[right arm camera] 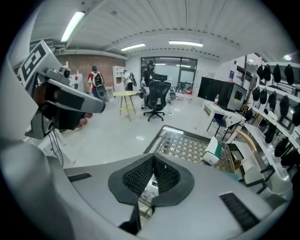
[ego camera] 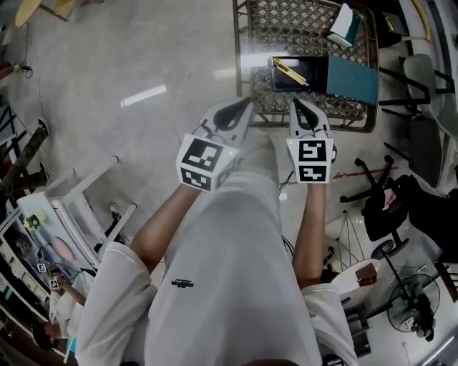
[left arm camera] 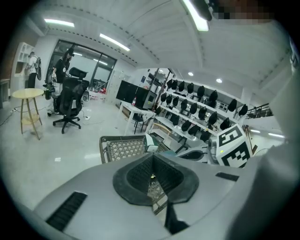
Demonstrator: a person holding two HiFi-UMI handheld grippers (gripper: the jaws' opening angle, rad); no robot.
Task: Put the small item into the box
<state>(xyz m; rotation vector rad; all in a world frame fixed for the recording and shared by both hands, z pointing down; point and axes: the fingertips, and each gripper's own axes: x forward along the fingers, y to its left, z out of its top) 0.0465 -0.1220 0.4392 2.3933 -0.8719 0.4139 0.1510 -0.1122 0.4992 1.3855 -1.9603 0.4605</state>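
Closest to us we saw the person's white shirt, filling the lower middle of the head view, with bare forearms reaching forward on either side. Beyond the forearms we saw the left gripper and the right gripper, held side by side above the pale floor and pointing at a metal lattice table. We found both pairs of jaws pressed together at their tips. Only the table's mesh showed through the hollow between the black pads, so we saw nothing pinched in either gripper.

Just past the tips, on the near part of the table, we saw an open black box with thin yellow sticks inside it. A teal panel lay touching the box on its right. Farther back on the mesh, well apart from the box, we saw a small white and green packet.

Farthest off, in the right gripper view, we saw a black office chair on the open floor.
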